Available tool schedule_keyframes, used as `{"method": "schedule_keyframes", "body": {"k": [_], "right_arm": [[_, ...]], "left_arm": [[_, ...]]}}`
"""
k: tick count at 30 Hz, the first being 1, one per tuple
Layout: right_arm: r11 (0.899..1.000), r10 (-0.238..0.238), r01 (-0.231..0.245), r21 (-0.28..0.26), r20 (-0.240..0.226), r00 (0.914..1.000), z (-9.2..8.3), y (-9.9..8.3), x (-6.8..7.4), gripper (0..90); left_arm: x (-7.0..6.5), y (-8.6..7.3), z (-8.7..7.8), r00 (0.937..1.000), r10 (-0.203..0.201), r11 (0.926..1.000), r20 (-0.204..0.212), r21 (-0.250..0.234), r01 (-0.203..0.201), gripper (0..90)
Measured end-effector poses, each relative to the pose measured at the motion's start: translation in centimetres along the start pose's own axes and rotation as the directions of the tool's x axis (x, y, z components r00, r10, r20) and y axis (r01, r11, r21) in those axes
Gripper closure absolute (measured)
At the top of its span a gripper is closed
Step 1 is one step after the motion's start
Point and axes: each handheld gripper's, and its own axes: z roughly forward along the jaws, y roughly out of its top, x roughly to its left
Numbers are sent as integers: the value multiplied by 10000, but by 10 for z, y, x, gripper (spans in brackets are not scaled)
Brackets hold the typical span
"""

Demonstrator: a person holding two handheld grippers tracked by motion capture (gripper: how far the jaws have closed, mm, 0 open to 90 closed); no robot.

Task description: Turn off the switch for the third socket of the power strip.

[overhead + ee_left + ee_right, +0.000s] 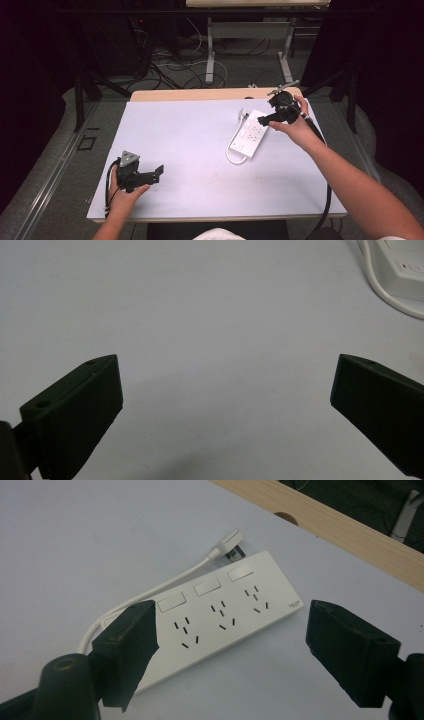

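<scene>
- On the right half of the white table top (190,150), toward the far edge, a white power strip (251,135) lay flat with its sockets up, and its cord (231,154) looped round the near-left end.
- Its plug (231,542) rested just beside the far end of the strip, on the cover and not in any socket.
- Over the strip's far-right end the right gripper (272,117) hovered, jaws spread wide and nothing between them; it touched nothing.
- From the right gripper view the strip sat below and between the two jaws, its three switches (207,586) and three socket groups plainly in sight.
- At the near left of the table the left gripper (152,175) rested low, also spread wide and empty, well apart from the strip.
- Judged from this, the step in hand was a reach for the strip or its plug.
- To do it well, the right hand would have needed to come straight down, with the jaws square across the narrow width of the body, clear of the switches.
- A grab at the plug would have called for a pinch on its flat sides, not on the cord.
- The idle left gripper could have steadied the near end, since the smooth case might slide on the cover.
</scene>
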Motion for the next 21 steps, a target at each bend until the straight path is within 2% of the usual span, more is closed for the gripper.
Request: {"method": "schedule_keyframes", "body": {"k": [8, 11, 15, 21], "right_arm": [[9994, -174, 175, 303, -36, 9998, 12, 14, -2, 250], [9982, -232, 235, 552, -62, 9997, 19, 21, -2, 268], [9978, -340, 344, 573, -94, 9994, 27, 28, -1, 311], [9979, 23, -12, 644, -170, 9999, 40, 39, -2, 359]], "left_arm": [[0, 0, 0, 10000, -16, 10000, 0, 17, 16, 5], [0, 0, 0, 10000, 92, 9999, 13, 116, -92, 5], [0, 0, 1, 9999, 106, 9999, 11, 134, -106, 5], [-1, 0, 1, 10000, 84, 9999, 39, 107, -85, 5]]}}
